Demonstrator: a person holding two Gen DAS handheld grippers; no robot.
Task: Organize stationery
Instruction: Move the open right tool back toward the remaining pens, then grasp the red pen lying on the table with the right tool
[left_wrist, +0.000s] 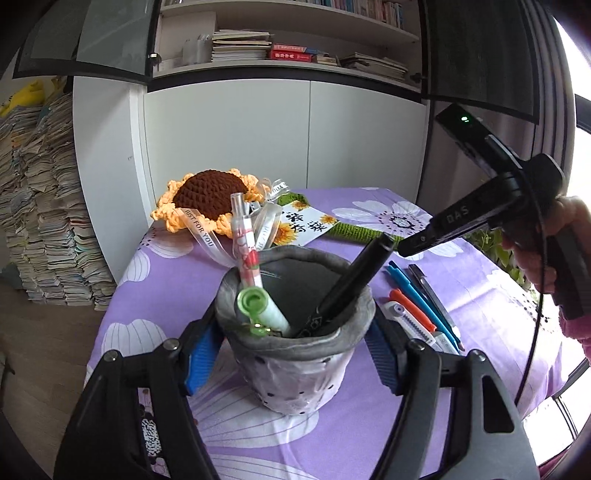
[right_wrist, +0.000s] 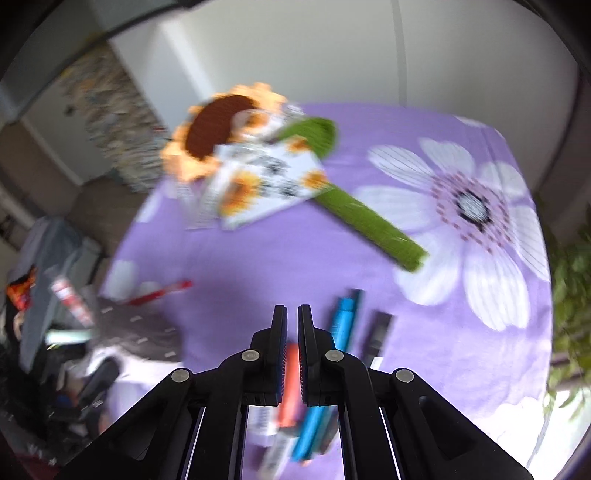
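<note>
A grey soft pen holder (left_wrist: 295, 362) stands on the purple flowered tablecloth (left_wrist: 155, 288). In it are a black pen (left_wrist: 354, 280), a green-capped marker (left_wrist: 258, 306) and a red-and-white pen (left_wrist: 245, 243). My left gripper (left_wrist: 291, 332) is shut on the holder, its blue pads (left_wrist: 201, 354) pressed on both sides. My right gripper (left_wrist: 404, 249) hovers just right of the black pen's top, apart from it. In the blurred right wrist view the right gripper (right_wrist: 292, 310) is shut on nothing. Below it on the cloth lie an orange pen (right_wrist: 291, 369), a blue pen (right_wrist: 343, 325) and a black pen (right_wrist: 378, 332).
A crocheted sunflower (left_wrist: 207, 199) with ribbon, green stem (right_wrist: 369, 221) and a sunflower card (left_wrist: 306, 225) lies at the table's far side. A white cupboard (left_wrist: 258, 129) stands behind, stacked papers (left_wrist: 44, 221) at left, a plant (left_wrist: 491, 243) at right. A hand (left_wrist: 535, 254) holds the right gripper.
</note>
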